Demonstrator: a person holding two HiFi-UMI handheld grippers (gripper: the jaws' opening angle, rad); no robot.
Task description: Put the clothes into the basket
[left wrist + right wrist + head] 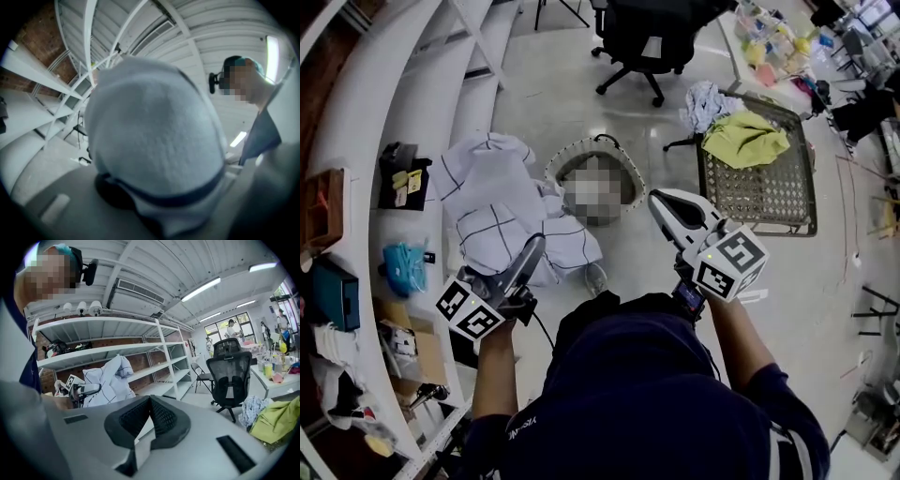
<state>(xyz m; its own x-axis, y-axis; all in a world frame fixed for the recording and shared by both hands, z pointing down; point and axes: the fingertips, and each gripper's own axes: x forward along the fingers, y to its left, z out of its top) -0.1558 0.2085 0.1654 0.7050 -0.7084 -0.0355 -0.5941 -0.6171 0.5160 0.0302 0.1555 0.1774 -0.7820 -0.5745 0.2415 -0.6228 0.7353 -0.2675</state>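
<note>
A large white cloth with dark grid lines point(502, 211) hangs bunched from my left gripper point(532, 251), which is shut on it; the same cloth point(154, 150) fills the left gripper view and hides the jaws. The round woven basket point(630, 169) stands on the floor just right of the cloth, ahead of both grippers. My right gripper point(656, 199) is shut with nothing in it, its pads point(161, 416) meeting at the tips, close to the basket's right rim. In the right gripper view the cloth point(110, 380) and left gripper point(79, 390) show at the left.
White shelving point(412, 103) curves along the left. A wire rack point(764, 192) at the right carries a yellow-green garment point(745, 139), with a pale patterned cloth point(705, 101) at its far corner. A black office chair point(642, 42) stands beyond the basket.
</note>
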